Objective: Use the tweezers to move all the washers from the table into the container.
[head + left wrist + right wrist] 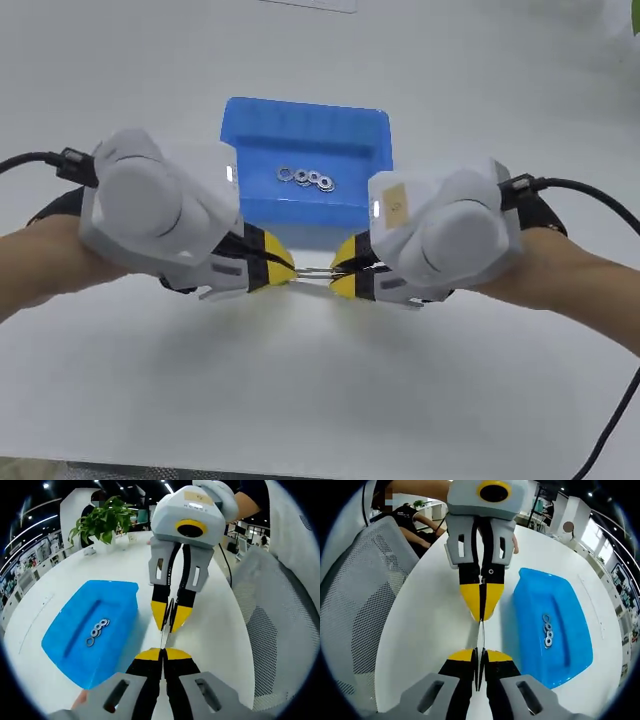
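item 1, table [320,400]: white and flat, it lies under everything else here.

item 2, left gripper [285,270]: held in my left hand on the near-left side of the head view, with its yellow tips pointing toward the middle. the jaws are pinched narrow on one end of the tweezers [312,272]. in its own view the two yellow pads nearly meet, with the thin metal coming out between them.

item 3, right gripper [340,272]: held in my right hand and facing the left one tip to tip. its jaws are also drawn in close on the other end of the tweezers (a slim dark gap shows either side of the metal).

item 4, tweezers: thin and silver, they bridge the short gap between the two sets of yellow tips. they are off the table, just in front of the container's near wall.

item 5, cables [590,195]: black, one trails from the back of each gripper.

item 6, container [250,150]: a shallow blue tray with rounded corners. it sits on the table just beyond the grippers.

item 7, washers [306,178]: four small metal rings lie in a short row on the container floor, touching one another.

item 8, chair [280,630]: grey mesh back, beside the table in both gripper views.

item 9, plant [102,522]: green and leafy, at the far table edge in the left gripper view.
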Tool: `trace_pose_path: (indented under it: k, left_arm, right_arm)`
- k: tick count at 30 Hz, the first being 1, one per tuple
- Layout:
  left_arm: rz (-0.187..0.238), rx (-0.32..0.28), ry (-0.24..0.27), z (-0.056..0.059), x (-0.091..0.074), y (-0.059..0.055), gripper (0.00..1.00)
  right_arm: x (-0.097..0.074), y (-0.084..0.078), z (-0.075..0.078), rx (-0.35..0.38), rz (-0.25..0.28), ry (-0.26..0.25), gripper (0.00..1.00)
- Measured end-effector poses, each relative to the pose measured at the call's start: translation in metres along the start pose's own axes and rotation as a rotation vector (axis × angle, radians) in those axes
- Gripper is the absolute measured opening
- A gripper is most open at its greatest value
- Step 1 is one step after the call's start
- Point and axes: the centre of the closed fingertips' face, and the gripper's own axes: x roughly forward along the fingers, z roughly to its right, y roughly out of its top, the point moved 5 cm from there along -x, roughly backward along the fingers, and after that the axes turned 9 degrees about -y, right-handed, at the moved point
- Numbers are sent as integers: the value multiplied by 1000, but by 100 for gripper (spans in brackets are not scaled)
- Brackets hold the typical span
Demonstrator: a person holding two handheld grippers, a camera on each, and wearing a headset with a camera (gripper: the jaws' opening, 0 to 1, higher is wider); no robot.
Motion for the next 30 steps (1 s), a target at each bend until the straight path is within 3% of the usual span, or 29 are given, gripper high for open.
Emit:
trace_pose_path:
  k: [8, 15, 19, 23, 28, 30]
  left_arm:
    - [7, 0, -5, 1, 3, 6, 4]
    - [19, -10, -5, 10, -1, 10, 4]
    - [28, -42, 48, 12, -11, 11, 5]
    - [164, -154, 142, 16, -36, 19, 12]
    - [120, -160, 283, 26, -76, 5, 21]
    - [76, -127, 358, 29, -96, 1, 30]
  right_arm:
    - [-2, -6, 2, 25, -25, -17, 11]
    - [-3, -9, 5, 79, -30, -28, 14]
    - [-9, -11, 7, 94, -36, -58, 16]
    - [-33, -7, 11, 222, 36, -141, 16]
    - [-81, -11, 10, 376, 134, -295, 19]
    - [-102, -10, 14, 326, 155, -397, 21]
